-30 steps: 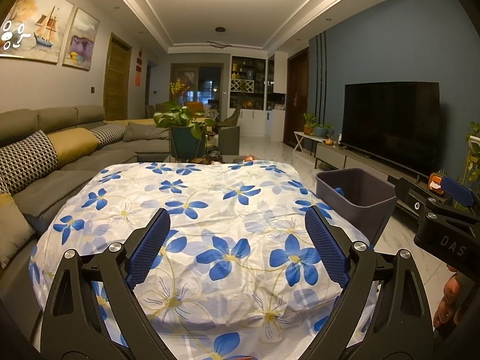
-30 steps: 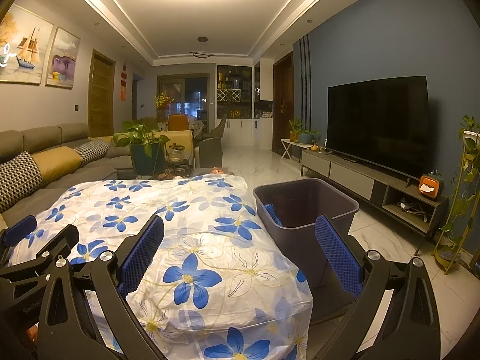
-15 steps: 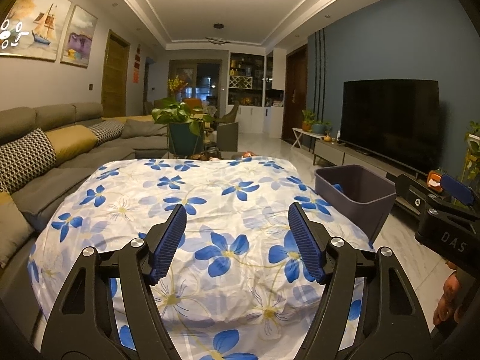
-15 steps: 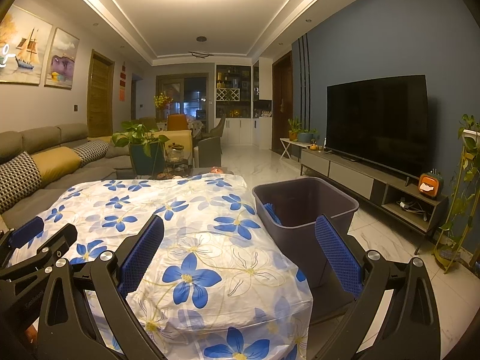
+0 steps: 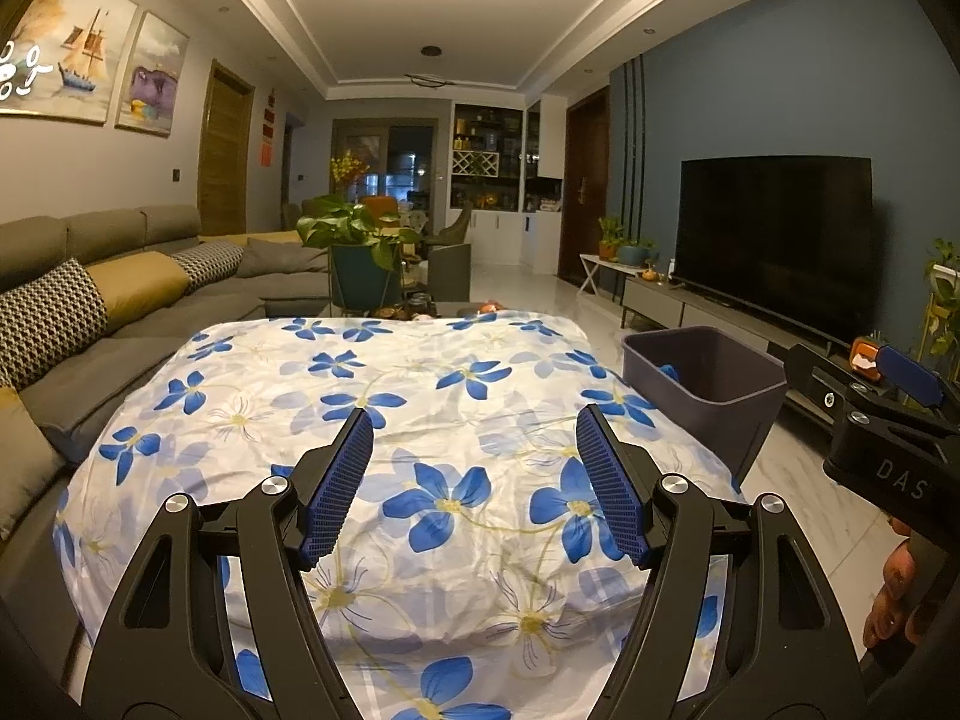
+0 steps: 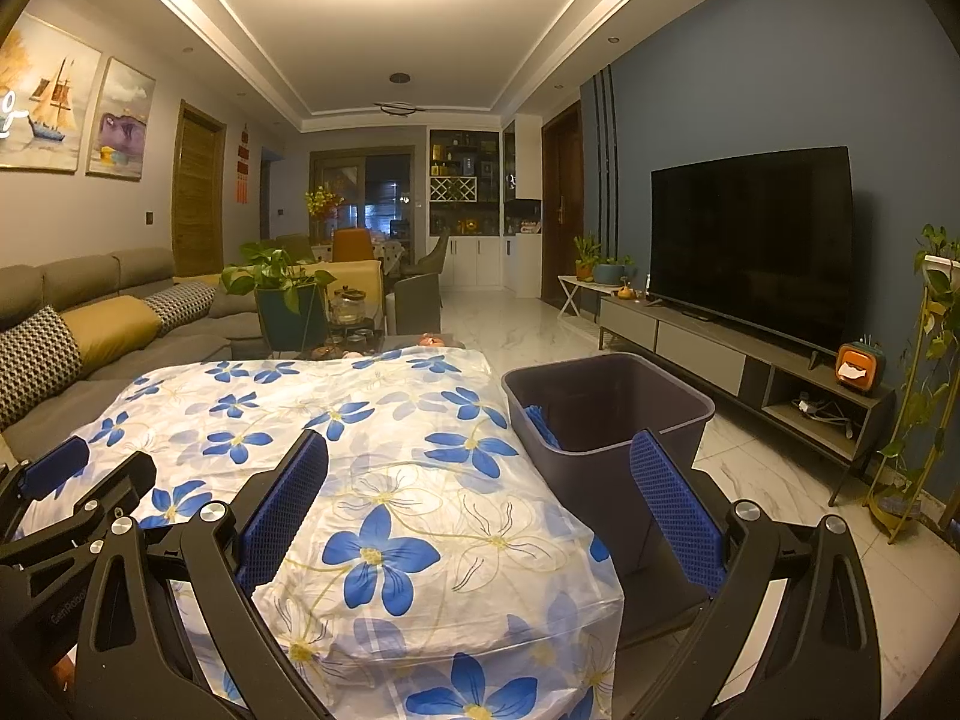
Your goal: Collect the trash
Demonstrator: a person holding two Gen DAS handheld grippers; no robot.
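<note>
Both grippers hover above a counter draped in a white cloth (image 5: 420,420) printed with blue flowers — the left gripper (image 5: 474,486) has its jaws released and parted with nothing between them, and the right gripper (image 6: 480,510) has its jaws spread wider, also empty. A dark grey bin (image 6: 606,420) stands on the floor just beside the counter's right edge, with something blue (image 6: 540,423) — too small to tell what — lying inside against its near wall.

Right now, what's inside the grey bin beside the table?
Something blue lies against the near-left inner wall of the grey bin; what it is I cannot tell. The bin's floor is hidden by its front wall.
</note>
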